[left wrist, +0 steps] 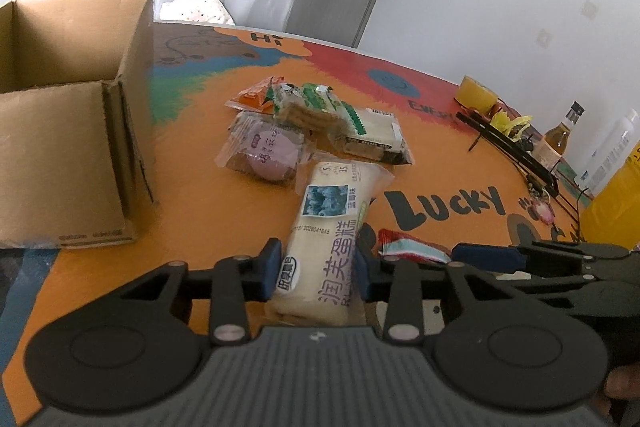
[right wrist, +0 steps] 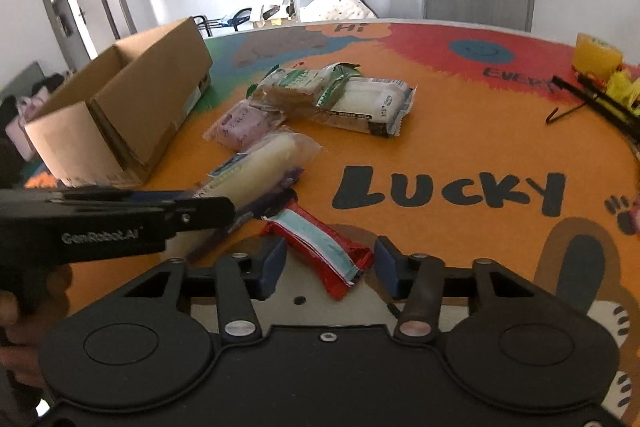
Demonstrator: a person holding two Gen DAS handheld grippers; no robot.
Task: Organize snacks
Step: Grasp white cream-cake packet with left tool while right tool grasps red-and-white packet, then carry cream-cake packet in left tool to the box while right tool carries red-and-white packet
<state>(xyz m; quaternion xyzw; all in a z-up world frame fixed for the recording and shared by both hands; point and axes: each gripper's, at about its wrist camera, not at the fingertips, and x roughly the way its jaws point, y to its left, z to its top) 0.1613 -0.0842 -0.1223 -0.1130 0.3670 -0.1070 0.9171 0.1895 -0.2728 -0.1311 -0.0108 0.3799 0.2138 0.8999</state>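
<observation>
A: Progress on organizing the snacks?

B: Early, I'm judging. The cardboard box (left wrist: 68,131) is sitting at the far left of the table (left wrist: 208,219), open-topped. The part of its inside that shows is looking empty; the bottom is mostly hidden, so can't confirm.

A: What's getting handled?

B: The left gripper (left wrist: 316,269) is clamping the long cream cake pack (left wrist: 334,227), blue pads pressing both sides at its near end. The pack is lying on the table, near centre, pointing toward the pile.

A: Right one?

B: The right gripper (right wrist: 330,263) is straddling the red wrapper snack (right wrist: 320,247), fingers narrowed but a gap is showing on each side, so not gripping yet. That snack is lying just right of the cake pack.

A: What's left?

B: Everything, by the look of it. The pile farther back is waiting: purple round pastry (left wrist: 266,157), green-label biscuit pack (left wrist: 308,107), white bar pack (left wrist: 372,137), orange packet (left wrist: 256,95).

A: Other containers?

B: A glass bottle (left wrist: 560,135) with amber liquid and a yellow tape roll (left wrist: 478,93) at the far right, not snack-related as far as I'm judging.
</observation>
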